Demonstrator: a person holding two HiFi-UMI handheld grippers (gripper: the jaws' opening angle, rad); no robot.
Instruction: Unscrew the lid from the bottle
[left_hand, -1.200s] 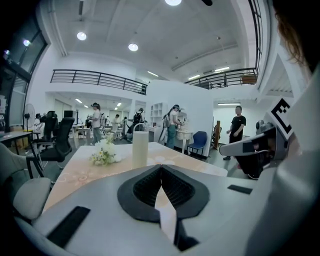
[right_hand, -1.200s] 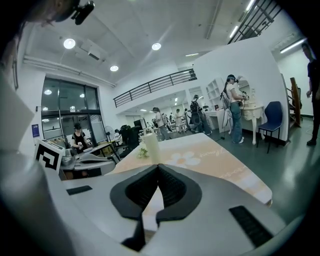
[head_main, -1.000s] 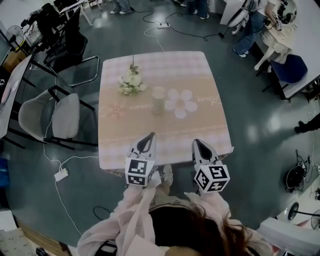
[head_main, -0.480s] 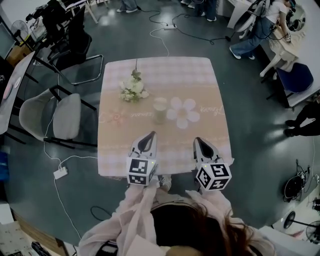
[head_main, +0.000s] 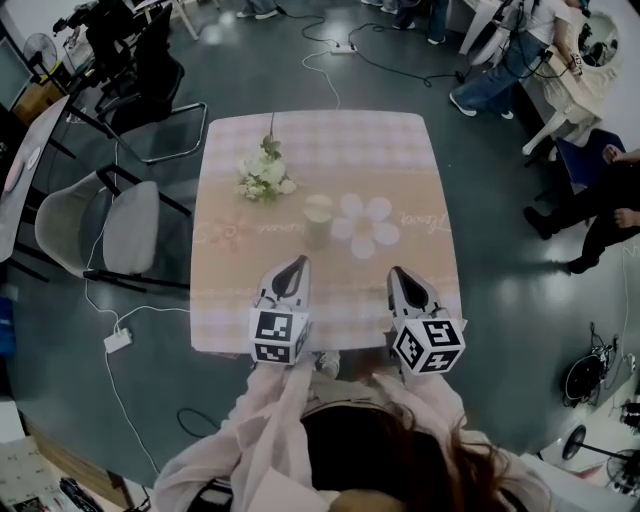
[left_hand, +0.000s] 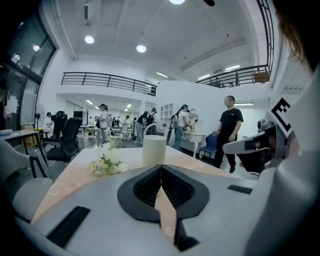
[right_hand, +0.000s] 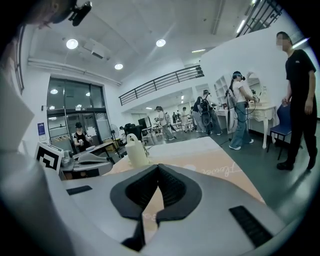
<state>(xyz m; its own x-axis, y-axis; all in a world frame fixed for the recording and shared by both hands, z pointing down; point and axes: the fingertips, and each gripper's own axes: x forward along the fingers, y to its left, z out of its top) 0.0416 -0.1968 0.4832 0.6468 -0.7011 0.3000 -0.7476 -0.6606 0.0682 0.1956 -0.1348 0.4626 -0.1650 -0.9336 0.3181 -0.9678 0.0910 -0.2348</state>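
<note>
Bottle (head_main: 318, 221) first: the pale, cylindrical one stands upright near the middle of the tabletop (head_main: 425, 170), with its lid (head_main: 318, 207) on top, on the peach band of the cloth. Just to its right lies a big white flower print (head_main: 362, 222) (part of the cloth, not a loose object). Up and to its left, near but apart from it, lies a small bunch of white flowers (head_main: 264, 176).

Your left gripper (head_main: 297, 264) and your right gripper (head_main: 397, 271) hover over the near part of the tabletop, side by side and apart from each other. Both point toward the bottle and both are short of it. In the left gripper view its fingers (left_hand: 146, 186) are pressed together at the tips with nothing between them, and the bottle sits straight ahead beyond them. The right gripper's fingers (right_hand: 176, 186) are likewise closed and empty; from there the bottle shows ahead and to the left.

Left of the tabletop stands a grey chair (head_main: 120, 232), with a white power strip (head_main: 117, 341) on the floor nearer you.
</note>
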